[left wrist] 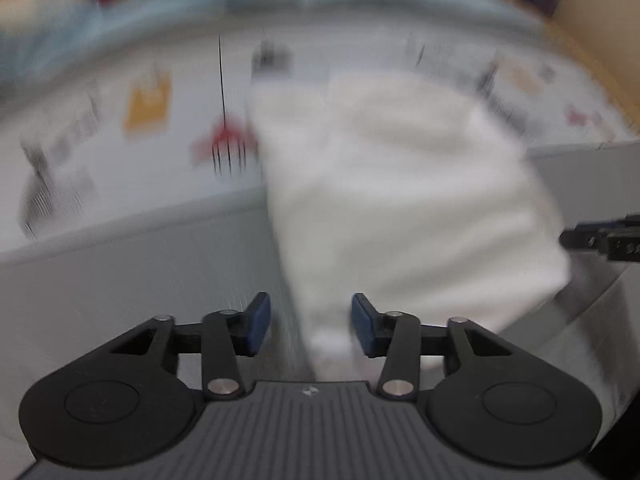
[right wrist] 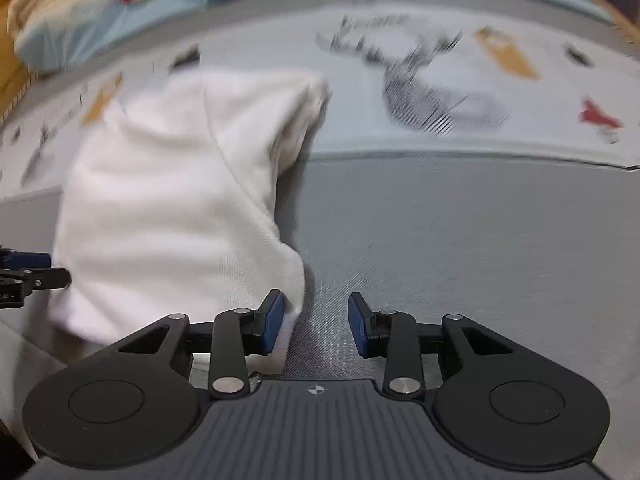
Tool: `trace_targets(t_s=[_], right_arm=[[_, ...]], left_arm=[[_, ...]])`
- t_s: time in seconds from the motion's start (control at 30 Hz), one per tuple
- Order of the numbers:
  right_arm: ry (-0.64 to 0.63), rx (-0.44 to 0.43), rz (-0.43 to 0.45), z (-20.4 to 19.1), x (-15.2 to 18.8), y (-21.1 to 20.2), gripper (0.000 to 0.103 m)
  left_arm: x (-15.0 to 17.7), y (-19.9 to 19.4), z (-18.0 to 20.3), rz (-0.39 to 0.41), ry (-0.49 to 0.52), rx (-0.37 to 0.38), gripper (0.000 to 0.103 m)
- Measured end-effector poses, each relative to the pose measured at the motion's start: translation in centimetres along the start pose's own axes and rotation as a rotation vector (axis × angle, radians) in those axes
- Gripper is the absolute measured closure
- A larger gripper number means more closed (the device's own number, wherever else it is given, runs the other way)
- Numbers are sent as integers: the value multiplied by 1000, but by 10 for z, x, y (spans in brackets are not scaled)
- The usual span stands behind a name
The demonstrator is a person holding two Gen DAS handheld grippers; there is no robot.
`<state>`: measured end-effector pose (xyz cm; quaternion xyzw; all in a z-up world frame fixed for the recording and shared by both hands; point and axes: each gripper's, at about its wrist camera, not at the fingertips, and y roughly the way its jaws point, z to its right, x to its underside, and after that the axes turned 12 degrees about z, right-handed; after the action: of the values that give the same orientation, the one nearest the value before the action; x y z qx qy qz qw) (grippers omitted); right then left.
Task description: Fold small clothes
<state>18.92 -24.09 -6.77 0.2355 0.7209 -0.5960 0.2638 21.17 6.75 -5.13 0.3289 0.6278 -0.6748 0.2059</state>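
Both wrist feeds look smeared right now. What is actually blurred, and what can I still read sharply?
Left wrist view: heavy motion blur smears the white folded cloth garment and printed bed sheet; only the left gripper is crisp, jaws apart. Right wrist view: milder blur, grey woven mat texture readable, right gripper sharp. Fisheye bends edges in both.

A: Where's the garment?
B: On the bed, between the two grippers: left gripper at its near left corner, right gripper at its near right corner.
A: Behind it?
B: A pillow, at the bed's far left.
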Motion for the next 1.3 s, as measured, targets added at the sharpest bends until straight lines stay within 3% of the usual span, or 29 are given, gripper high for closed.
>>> trace_targets(t_s=[0.03,0.07,0.13,0.2,0.3,0.37,0.47,0.5,0.57,0.63,0.83,0.93,1.3], right_arm=[[-12,1,38,0,-2,-14,67],[-33,7,77,-1,-3,-28,67],[-69,27,174,-5,-5,-63,65],[-59,5,257,-8,-4,-98,63],[-60,-37,371,-20,11,-151,49],[-73,-39,441,-28,31,-182,31],[-58,-8,489,-38,61,-212,25],[-51,-1,510,-42,67,-222,25],[-51,21,566,-49,80,-236,18],[-73,60,575,-53,87,-238,18],[-47,58,507,-53,89,-227,18],[-33,53,477,-57,90,-223,18],[-115,53,432,-73,94,-208,18]], left_arm=[[-3,-17,4,55,20,-3,28],[-4,-28,7,76,40,-24,20],[-7,-57,17,112,81,-93,20],[-5,-90,26,163,81,-88,19],[6,-142,45,255,47,-69,16],[21,-173,60,321,33,-48,16],[50,-200,86,402,14,-38,15],[63,-203,93,412,1,-53,15],[78,-204,102,357,-59,-82,15],[87,-206,106,327,-133,-97,15],[84,-203,112,351,-73,-197,13],[87,-191,103,297,-117,-204,2],[88,-182,98,285,-159,-199,2]])
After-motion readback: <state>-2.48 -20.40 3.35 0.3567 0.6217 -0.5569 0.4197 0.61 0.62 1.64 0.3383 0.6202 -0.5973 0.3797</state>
